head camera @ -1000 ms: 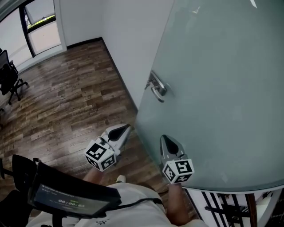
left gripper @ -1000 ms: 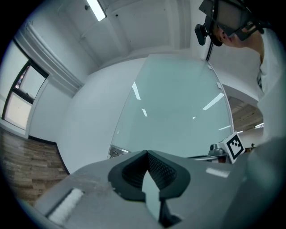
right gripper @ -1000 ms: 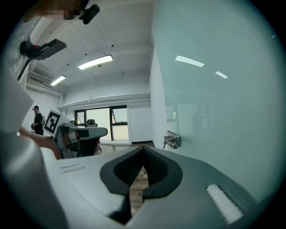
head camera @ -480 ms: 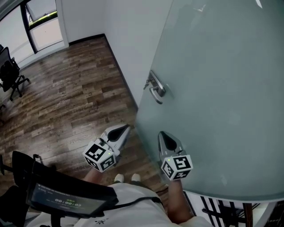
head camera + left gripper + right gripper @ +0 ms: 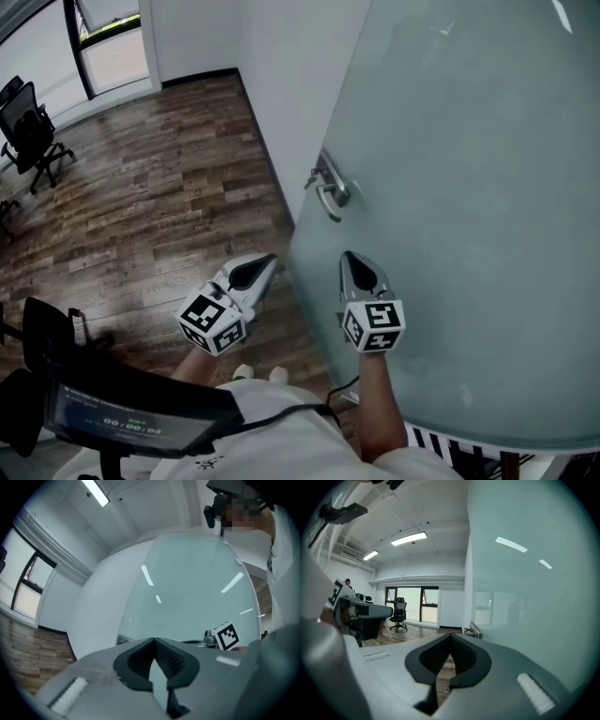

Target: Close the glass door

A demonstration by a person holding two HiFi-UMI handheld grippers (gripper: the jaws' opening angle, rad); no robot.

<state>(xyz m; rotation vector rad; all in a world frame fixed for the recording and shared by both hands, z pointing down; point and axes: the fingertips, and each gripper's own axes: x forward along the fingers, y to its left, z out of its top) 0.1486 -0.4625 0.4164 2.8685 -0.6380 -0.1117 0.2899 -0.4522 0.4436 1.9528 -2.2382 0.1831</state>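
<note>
A frosted glass door fills the right of the head view, with a metal lever handle near its left edge. My right gripper is shut with nothing in it, its tip close against the glass below the handle. The left gripper is shut and empty too, just left of the door's edge. In the right gripper view the glass runs along the right, the handle ahead. The left gripper view faces the door.
A white wall stands left of the door. Wood-plank floor stretches to the left. A black office chair stands far left by a dark-framed window. A dark device hangs on my chest.
Both grippers have moved forward along the door, the right one more, now nearer the handle. The view has shifted so the chair and window sit further right.
</note>
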